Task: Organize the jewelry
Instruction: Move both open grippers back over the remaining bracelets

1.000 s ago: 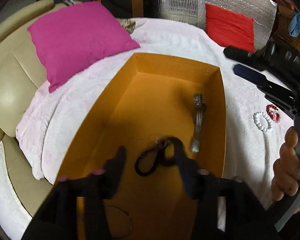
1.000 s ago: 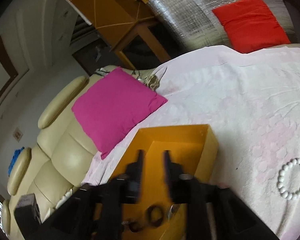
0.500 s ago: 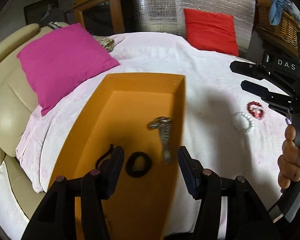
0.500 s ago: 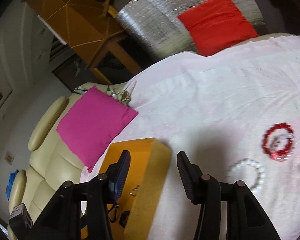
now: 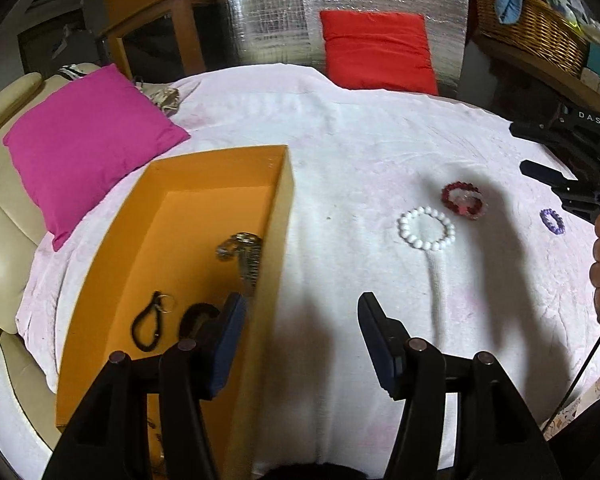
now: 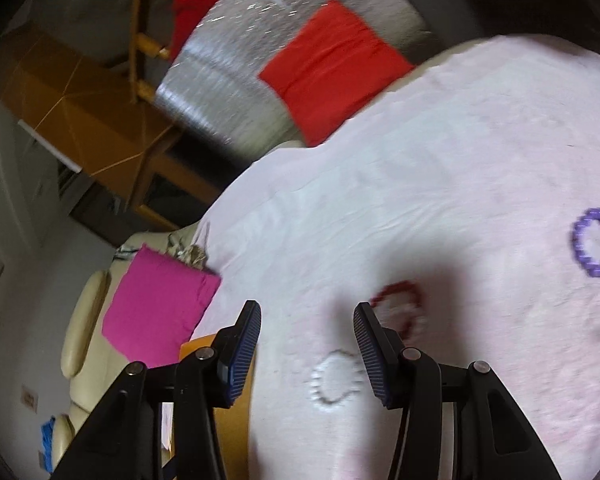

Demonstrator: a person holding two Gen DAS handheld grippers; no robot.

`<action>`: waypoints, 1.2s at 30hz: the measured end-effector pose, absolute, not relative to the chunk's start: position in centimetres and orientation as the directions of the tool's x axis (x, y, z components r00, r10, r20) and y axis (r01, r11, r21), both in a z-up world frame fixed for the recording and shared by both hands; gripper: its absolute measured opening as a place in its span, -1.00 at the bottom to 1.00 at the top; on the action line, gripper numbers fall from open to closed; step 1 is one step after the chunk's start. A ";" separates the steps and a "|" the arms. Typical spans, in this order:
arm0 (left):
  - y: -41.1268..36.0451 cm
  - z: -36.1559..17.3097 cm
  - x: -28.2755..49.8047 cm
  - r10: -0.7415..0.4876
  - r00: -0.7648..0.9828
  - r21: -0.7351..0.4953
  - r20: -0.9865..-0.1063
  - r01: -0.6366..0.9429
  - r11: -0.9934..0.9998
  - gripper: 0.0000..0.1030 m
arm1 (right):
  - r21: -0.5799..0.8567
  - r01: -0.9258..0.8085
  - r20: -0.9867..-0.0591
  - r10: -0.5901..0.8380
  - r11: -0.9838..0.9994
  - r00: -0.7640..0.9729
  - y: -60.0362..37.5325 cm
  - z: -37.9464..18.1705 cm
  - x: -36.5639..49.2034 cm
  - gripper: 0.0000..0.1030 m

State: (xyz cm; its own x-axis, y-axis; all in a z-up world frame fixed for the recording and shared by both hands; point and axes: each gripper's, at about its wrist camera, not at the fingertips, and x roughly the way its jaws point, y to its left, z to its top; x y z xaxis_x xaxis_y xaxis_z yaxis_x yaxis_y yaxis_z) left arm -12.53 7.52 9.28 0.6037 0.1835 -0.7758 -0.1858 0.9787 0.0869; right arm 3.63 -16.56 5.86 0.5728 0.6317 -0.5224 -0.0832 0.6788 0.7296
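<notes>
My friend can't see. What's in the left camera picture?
Open, empty left tongs hover over a white cloth, straddling an orange box's wall. Inside lie a black loop and a silver piece. White, red and purple bracelets lie on the cloth.

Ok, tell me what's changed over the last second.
The left gripper let go of the black loop, now lying in the orange box, and swung right, open, over the box's wall. The right gripper opened and moved toward the white bracelet. The bracelets and box stayed put.
</notes>
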 end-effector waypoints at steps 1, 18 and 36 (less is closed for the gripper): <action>7.2 9.1 -12.5 0.178 0.601 0.086 -0.779 -0.179 0.980 0.16 | 0.732 -0.071 -0.529 0.630 0.678 0.569 -17.2 5.6 3.7 0.01; 2.7 6.6 -11.1 0.130 0.556 0.094 -0.821 -0.093 0.991 0.23 | 0.731 0.080 -0.606 0.591 0.678 0.532 -23.7 3.1 4.1 0.01; 2.4 6.2 -10.7 0.125 0.550 0.094 -0.826 -0.084 0.992 0.23 | 0.673 0.060 -0.673 0.576 0.737 0.465 -20.7 2.0 4.2 0.01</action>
State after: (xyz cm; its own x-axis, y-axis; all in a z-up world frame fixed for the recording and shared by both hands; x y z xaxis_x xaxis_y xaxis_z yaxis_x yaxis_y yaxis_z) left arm -10.73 2.36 6.22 0.5502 0.1247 -0.8257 -0.0844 0.9920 0.0936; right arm 4.16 -20.70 2.03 0.4649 0.5758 -0.6725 0.0600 0.7374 0.6728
